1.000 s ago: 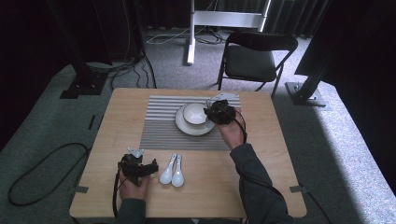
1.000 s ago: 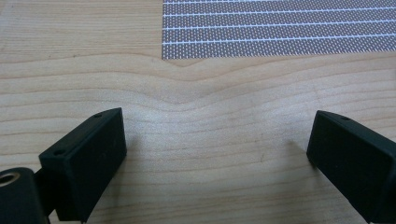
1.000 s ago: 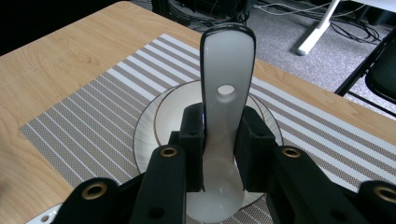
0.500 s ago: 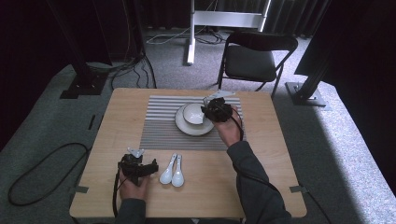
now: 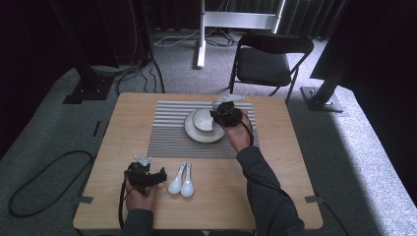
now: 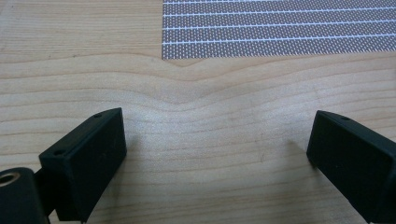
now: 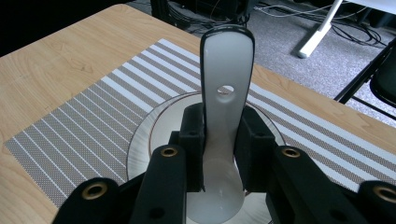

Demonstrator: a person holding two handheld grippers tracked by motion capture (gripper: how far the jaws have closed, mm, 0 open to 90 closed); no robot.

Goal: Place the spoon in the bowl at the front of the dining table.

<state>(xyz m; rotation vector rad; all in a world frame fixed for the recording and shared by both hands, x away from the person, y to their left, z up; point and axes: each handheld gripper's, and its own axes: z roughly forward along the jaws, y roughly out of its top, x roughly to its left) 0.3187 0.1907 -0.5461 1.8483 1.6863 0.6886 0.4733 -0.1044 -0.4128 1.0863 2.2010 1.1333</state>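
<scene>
Right arm: reaches forward across the tabletop [image 5: 295, 162], sleeve in from the near edge, the hand raised over the far part of the striped placemat [image 5: 167, 132].
Right hand-held gripper [image 5: 223, 117]: sits over the right side of the bowl [image 5: 201, 119]; its jaws are clamped on the handle of a white spoon [image 7: 226, 93].
Held spoon: in the right gripper view the handle rises between the two pads, a small hole partway up it, and the scoop end hangs low over the white crockery below; I cannot tell whether it touches.
Bowl and plate: the bowl stands on a white plate [image 5: 194, 135] with a thin dark ring near its rim, both on the placemat.
Left arm: short reach, hand low near the front left of the tabletop.
Left hand-held gripper [image 5: 147, 176]: rests just above the bare wood, jaws wide apart with nothing between them; the left gripper view looks along them at the wood grain and the placemat's near edge.
Spare spoons: two white spoons [image 5: 181, 184] lie side by side just right of the left hand-held gripper, touching or nearly so.
Around: a black folding chair [image 5: 268, 61] stands beyond the far edge, cables [image 5: 44, 182] on the grey carpet to the left.
</scene>
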